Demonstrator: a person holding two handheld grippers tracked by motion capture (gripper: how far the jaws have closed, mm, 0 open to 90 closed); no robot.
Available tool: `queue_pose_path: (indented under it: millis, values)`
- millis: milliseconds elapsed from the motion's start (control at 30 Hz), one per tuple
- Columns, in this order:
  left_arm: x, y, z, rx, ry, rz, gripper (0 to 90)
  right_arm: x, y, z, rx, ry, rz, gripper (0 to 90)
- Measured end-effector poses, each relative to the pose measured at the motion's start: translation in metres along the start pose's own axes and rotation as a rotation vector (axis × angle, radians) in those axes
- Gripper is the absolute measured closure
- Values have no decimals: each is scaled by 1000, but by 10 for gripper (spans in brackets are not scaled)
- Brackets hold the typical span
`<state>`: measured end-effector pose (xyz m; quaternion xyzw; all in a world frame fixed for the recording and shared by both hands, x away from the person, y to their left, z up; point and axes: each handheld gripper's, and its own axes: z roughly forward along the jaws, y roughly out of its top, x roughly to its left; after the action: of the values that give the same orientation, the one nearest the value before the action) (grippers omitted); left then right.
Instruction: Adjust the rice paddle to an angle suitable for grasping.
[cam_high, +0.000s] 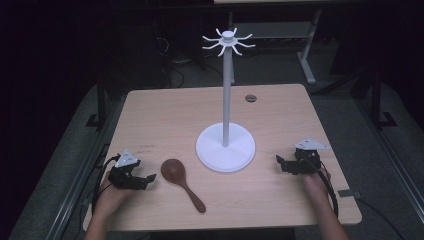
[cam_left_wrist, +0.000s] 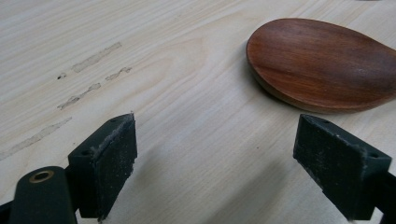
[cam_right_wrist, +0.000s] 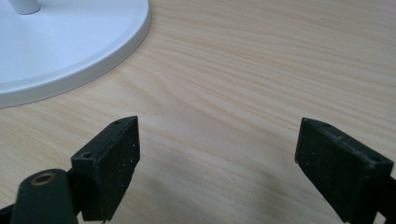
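While both grippers rest low at the near corners of the bench (cam_high: 150, 107), nothing has yet been grasped. Left gripper (cam_high: 146, 180): jaws spread wide and empty, pointing across the wood toward the wooden spoon (cam_high: 181, 182); in the left gripper view the spoon's dark bowl (cam_left_wrist: 322, 63) lies just beyond the jaw tips, apart from both pads, slightly toward the right-hand jaw. Right gripper (cam_high: 280, 163): jaws likewise wide apart with only bare wood between them; in the right gripper view the rim of the white stand's base (cam_right_wrist: 93, 60) lies ahead and to the left, untouched. Spoon: flat on the bench, bowl toward the left gripper, handle running away toward the near edge, near the stand (cam_high: 226, 100) but clear of its round base. Stand: upright at mid-bench, its crown of hooks (cam_high: 228, 42) bare.

Step judged in hand: the approach to the spoon by the left gripper. The next move would call for advancing so that the jaws straddle the bowl's edge or the neck, then closing firmly, since the spoon lies flat and offers little height to pinch.
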<state>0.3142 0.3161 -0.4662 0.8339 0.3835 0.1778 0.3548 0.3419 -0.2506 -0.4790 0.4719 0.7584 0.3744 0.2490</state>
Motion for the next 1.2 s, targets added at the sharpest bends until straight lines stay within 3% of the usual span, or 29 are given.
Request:
queue_pose_path:
  millis: [167,267,367,467,600,1067,1100,1200]
  values:
    - [-3,4,-2,-12,-12,-14,167,0,0,0,-2,5,0,134]
    - [-5,10,-4,-17,-46,-18,255,-1,0,0,-3,7,1,134]
    - [-9,16,-3,-2,-54,-8,311,-1,0,-1,-4,13,3,134]
    - [-12,24,-2,10,-71,4,428,-1,0,-1,-6,9,4,134]
    - [-17,34,-1,0,-96,-2,532,0,0,-1,-6,0,-5,134]
    - [-33,73,17,10,-191,67,896,0,0,0,-2,-3,-11,134]
    - [-34,77,19,20,-199,88,896,0,0,0,-1,-3,-10,134]
    - [-38,86,26,17,-205,99,897,0,0,-1,-2,-3,-8,134]
